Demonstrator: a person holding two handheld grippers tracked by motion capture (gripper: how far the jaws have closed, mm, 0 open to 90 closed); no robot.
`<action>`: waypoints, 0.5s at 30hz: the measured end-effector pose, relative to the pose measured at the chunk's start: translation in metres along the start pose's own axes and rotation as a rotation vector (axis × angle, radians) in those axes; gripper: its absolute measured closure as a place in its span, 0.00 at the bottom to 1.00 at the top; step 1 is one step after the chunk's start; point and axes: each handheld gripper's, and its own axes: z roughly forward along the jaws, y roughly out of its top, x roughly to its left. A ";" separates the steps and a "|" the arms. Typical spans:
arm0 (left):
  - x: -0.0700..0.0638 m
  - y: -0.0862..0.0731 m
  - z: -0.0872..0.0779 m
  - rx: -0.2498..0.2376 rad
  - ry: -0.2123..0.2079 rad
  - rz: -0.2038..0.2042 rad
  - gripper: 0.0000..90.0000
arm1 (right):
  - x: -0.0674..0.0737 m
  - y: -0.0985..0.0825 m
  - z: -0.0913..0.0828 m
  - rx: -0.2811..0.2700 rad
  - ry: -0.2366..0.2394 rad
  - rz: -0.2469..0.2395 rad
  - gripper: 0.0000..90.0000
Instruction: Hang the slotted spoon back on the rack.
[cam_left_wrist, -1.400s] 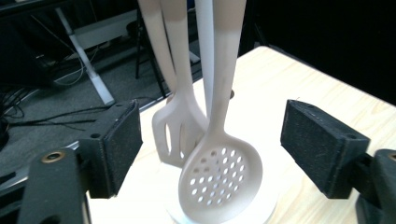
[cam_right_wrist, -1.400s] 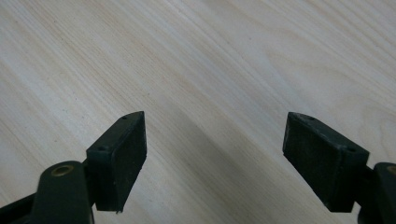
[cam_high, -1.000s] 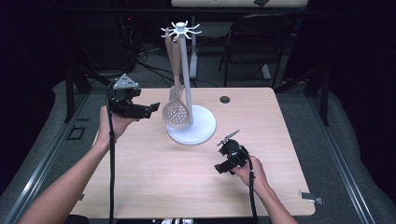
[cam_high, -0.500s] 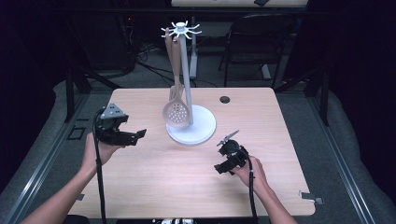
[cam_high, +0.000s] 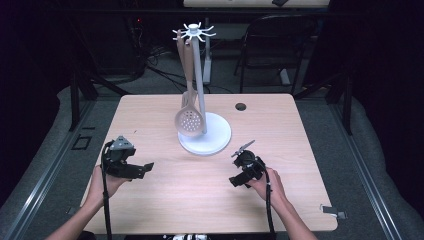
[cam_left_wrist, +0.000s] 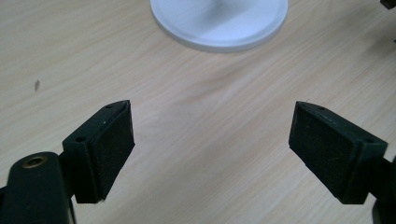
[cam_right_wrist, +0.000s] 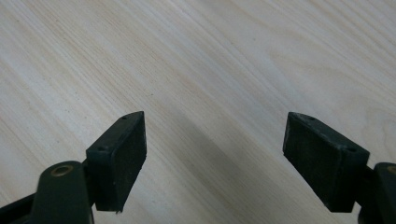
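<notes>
Slotted spoon hangs on white rack near table centre, toward far edge. Left gripper near left edge, right gripper toward right edge; both open, empty, apart from spoon.

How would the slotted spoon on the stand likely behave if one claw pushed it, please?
The spoon hangs from a hook near the top of the stand, so it would probably swing. It looks rigid and light. The stand's wide base should resist tipping.

beige slotted spoon, hanging on white stand
</notes>
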 end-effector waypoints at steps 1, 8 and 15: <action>0.000 -0.003 0.002 0.005 0.002 -0.003 0.15 | 0.000 0.000 0.000 -0.002 0.001 -0.001 0.24; 0.002 -0.021 0.011 0.049 -0.001 -0.041 0.15 | 0.000 0.000 0.000 0.012 -0.011 -0.026 0.23; 0.009 -0.024 0.019 0.050 0.042 -0.051 0.09 | -0.002 0.001 0.001 -0.006 -0.025 -0.022 0.20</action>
